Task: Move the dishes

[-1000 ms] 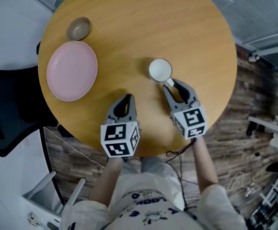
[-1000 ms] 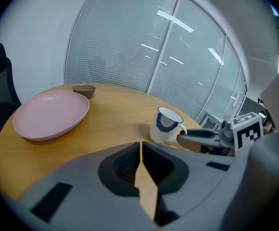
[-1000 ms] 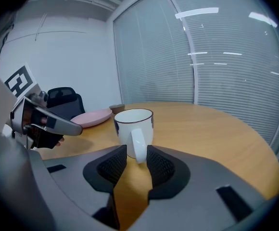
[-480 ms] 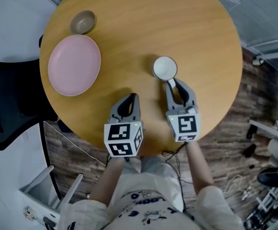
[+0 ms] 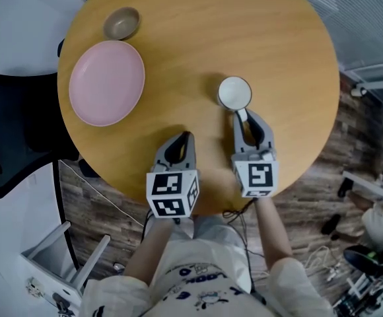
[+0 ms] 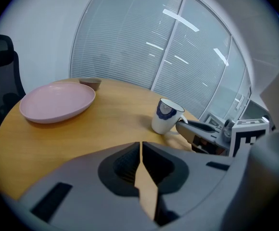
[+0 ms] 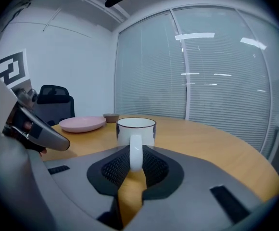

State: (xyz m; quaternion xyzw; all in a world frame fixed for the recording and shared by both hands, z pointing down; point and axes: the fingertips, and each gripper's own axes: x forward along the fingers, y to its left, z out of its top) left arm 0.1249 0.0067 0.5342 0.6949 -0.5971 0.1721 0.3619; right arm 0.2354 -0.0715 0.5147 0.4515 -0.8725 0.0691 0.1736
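Head view: white, dark-rimmed mug [image 5: 234, 92]

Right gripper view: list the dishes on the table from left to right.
plate → bowl → mug

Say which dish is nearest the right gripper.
The white mug: right gripper's jaws have just been closing round its handle; pink plate and bowl lie far left.
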